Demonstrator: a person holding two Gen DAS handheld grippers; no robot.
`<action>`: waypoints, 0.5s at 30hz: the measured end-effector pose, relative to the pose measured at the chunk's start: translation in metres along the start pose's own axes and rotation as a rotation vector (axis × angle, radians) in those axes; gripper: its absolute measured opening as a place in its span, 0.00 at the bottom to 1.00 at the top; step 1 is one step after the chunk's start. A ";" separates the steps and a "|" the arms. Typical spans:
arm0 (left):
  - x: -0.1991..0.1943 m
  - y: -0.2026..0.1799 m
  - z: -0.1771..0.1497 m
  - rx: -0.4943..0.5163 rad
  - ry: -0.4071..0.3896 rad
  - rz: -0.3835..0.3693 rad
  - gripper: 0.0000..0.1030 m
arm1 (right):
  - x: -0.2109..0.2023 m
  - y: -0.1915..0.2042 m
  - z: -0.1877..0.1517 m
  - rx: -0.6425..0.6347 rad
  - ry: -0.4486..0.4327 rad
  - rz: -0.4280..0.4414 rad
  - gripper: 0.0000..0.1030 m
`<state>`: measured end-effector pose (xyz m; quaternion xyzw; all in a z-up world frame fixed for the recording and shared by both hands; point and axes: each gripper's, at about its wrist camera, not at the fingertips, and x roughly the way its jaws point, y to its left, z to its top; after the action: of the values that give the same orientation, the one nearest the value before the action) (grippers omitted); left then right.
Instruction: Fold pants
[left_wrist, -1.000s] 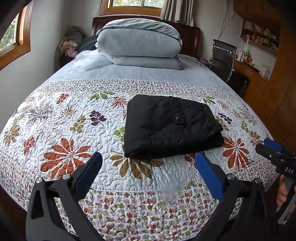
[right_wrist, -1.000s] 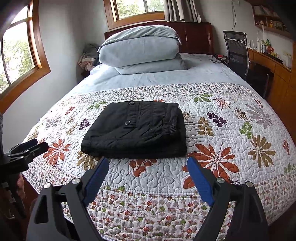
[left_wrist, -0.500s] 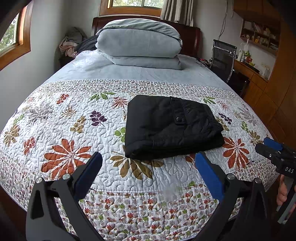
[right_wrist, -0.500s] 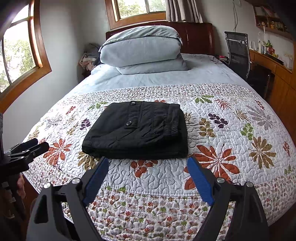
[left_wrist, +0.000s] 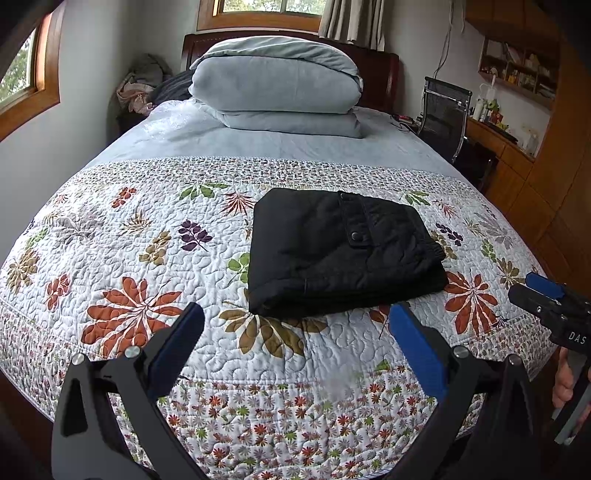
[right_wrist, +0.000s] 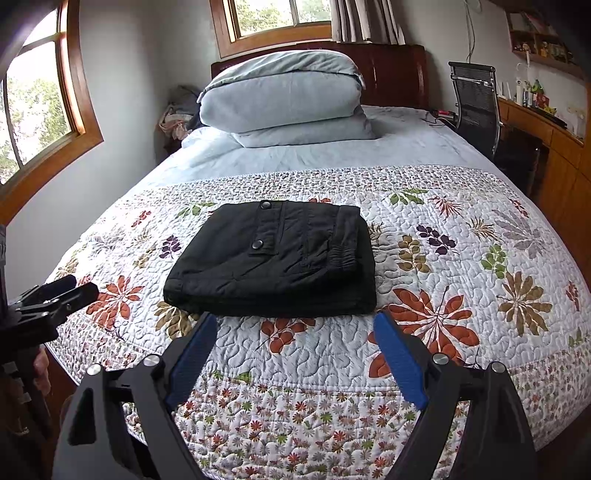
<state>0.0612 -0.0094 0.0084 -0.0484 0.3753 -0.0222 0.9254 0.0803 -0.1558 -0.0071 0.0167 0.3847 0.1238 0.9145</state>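
Black pants (left_wrist: 340, 251) lie folded into a thick rectangular bundle on the floral quilt (left_wrist: 129, 258), with a snap pocket flap on top. They also show in the right wrist view (right_wrist: 273, 258). My left gripper (left_wrist: 295, 325) is open and empty, held back from the bundle's near edge. My right gripper (right_wrist: 295, 328) is open and empty, just short of the bundle's near edge. The right gripper also shows at the far right of the left wrist view (left_wrist: 550, 302), and the left gripper at the far left of the right wrist view (right_wrist: 51, 295).
Folded grey-blue bedding (left_wrist: 277, 85) is stacked at the headboard. A black chair (left_wrist: 447, 110) and a wooden desk (left_wrist: 498, 140) stand to the right of the bed. Clothes (left_wrist: 140, 88) are piled at the back left corner. The quilt (right_wrist: 461, 277) drops off at the near edge.
Both grippers stay open and nearly still. The right wrist view has crept slightly closer to the pants. The pants have not moved.
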 end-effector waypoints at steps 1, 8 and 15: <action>0.000 0.000 0.000 0.002 0.001 0.000 0.97 | 0.000 0.000 0.000 0.000 0.000 -0.001 0.85; 0.002 -0.001 0.000 0.007 0.001 -0.006 0.97 | 0.002 -0.001 -0.002 0.001 0.006 -0.002 0.85; 0.002 -0.001 -0.001 0.010 0.001 -0.005 0.97 | 0.002 -0.002 -0.001 0.001 0.006 -0.001 0.85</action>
<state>0.0623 -0.0109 0.0065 -0.0444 0.3755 -0.0263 0.9254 0.0810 -0.1568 -0.0098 0.0164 0.3876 0.1233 0.9134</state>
